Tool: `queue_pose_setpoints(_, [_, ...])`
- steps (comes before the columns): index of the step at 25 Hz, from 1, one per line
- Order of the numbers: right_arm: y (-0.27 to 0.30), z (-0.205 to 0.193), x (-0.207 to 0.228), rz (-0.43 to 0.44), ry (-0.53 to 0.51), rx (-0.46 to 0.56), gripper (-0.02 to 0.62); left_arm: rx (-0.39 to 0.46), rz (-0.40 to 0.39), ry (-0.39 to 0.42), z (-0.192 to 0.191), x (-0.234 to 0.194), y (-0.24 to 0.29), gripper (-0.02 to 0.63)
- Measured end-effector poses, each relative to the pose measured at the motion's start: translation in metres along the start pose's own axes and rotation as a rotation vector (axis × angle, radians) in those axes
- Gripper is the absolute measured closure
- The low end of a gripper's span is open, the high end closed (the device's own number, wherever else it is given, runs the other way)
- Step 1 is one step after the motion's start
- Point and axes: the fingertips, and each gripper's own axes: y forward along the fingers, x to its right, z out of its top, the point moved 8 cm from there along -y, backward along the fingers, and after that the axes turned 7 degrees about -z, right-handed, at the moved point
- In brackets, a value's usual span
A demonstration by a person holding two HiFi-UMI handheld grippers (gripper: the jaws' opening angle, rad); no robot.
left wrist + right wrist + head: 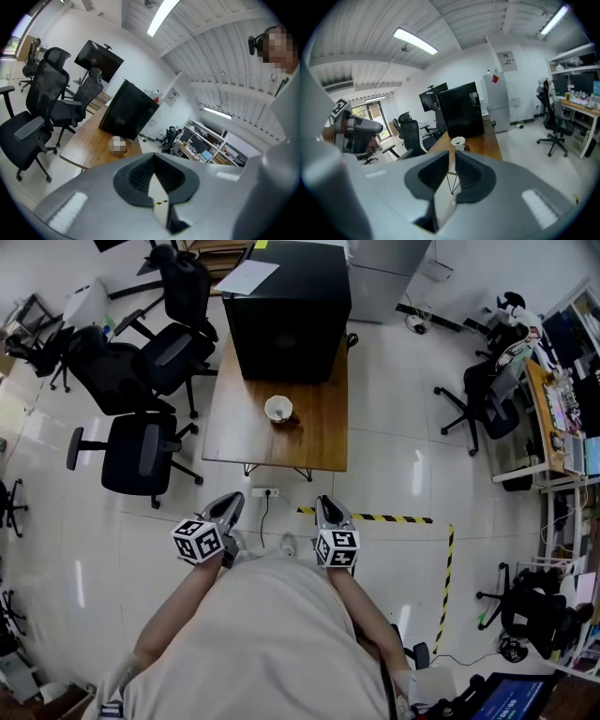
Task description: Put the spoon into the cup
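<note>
A white cup (278,409) stands on the wooden table (234,432), just in front of a big black box (286,310). A small brown thing (292,420) lies against the cup's right side; it is too small to tell whether it is the spoon. The cup also shows in the right gripper view (458,141) and, blurred, in the left gripper view (118,144). Both grippers hang close to my body, well short of the table. The left gripper (234,501) (153,157) is shut and holds nothing. The right gripper (323,502) (451,153) is also shut and holds nothing.
Black office chairs (141,451) crowd the table's left side. A power strip (265,492) lies on the white floor before the table, and yellow-black tape (375,517) runs to the right. A chair (487,413) and a cluttered desk (553,409) stand at the far right.
</note>
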Motion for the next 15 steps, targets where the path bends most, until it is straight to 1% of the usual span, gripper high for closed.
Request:
queue_pose_setpoints(4, [-0.01, -0.002, 0.021, -0.015, 0.036, -0.022, 0.563, 0.004, 0.013, -0.01, -0.015, 0.013, 0.005, 0.604])
queue_pose_setpoints(6, [-0.014, 0.002, 0.031, -0.019, 0.034, -0.023, 0.566, 0.01, 0.019, -0.017, -0.022, 0.017, 0.007, 0.604])
queue_pose_setpoints(12, [-0.027, 0.019, 0.051, -0.012, 0.046, 0.023, 0.568, 0.046, 0.024, -0.056, -0.035, 0.022, 0.008, 0.604])
queue_pose_setpoints(15, [-0.028, 0.023, 0.057, 0.0, 0.033, 0.034, 0.568, 0.058, 0.02, -0.075, -0.036, 0.026, 0.01, 0.604])
